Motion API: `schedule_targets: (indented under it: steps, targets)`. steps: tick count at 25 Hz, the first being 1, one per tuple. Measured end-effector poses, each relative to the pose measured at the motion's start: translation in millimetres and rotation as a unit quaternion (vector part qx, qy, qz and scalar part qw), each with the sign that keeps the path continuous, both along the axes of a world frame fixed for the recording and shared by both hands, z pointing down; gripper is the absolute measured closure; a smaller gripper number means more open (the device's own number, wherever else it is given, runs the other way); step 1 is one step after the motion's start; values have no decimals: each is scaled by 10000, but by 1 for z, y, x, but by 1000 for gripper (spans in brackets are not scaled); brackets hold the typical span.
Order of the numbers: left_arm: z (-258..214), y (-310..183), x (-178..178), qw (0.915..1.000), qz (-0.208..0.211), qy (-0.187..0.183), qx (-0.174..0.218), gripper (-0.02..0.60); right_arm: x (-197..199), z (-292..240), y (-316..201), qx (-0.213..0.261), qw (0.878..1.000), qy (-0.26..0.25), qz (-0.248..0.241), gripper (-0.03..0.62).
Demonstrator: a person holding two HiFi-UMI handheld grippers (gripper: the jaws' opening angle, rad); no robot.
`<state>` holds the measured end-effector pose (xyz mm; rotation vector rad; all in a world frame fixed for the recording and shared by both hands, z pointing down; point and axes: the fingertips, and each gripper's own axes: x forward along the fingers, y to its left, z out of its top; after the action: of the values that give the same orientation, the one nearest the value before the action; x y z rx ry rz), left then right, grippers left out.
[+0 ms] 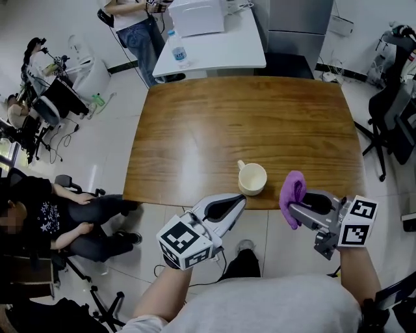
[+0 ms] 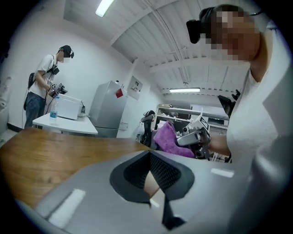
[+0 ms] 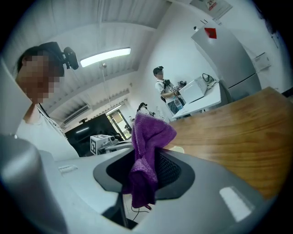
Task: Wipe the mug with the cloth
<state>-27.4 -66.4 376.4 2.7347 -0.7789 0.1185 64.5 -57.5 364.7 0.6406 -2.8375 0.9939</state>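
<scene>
Within right hand-held gripper, cloth

A wide wooden table with a shiny brown top fills the middle of the head view. Just behind its far edge stands a white table, which carries a water bottle with a blue label and a white box-shaped machine. A person in jeans stands at the left of the white table. A tall grey cabinet is at its right. Another person in dark clothes sits at the left. A dark office chair stands near the wooden table's right edge.
</scene>
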Motion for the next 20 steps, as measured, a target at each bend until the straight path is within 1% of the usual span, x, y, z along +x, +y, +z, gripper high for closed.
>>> schedule_targets:
  steps: [2,6,9,11,13,15,17,20]
  targets:
    - [-5,39,14,10000,-50,-14,-17,584,14,1,43,91,9999,52,29,461]
    - [-4,132,37,9989,-262,-374,-61,586,37,3,142,317,9994,117,45,461]
    - [-18,213,53,9984,-388,-363,-179,586,58,-4,223,357,9993,17,68,461]
    - [-30,259,58,9984,-427,-312,-199,586,71,-8,266,355,9992,-64,181,461]
    - [-38,294,63,9985,-433,-295,-182,586,82,-11,296,361,9988,-93,313,461]
    - [-44,321,67,9983,-436,-370,-146,586,88,-14,321,390,9985,-67,384,461]
    - [-51,341,70,9981,-434,-421,-109,586,89,-20,343,441,9982,-64,410,461]
    - [-60,363,70,9985,-399,-352,-89,585,84,-32,369,506,9977,-21,459,461]
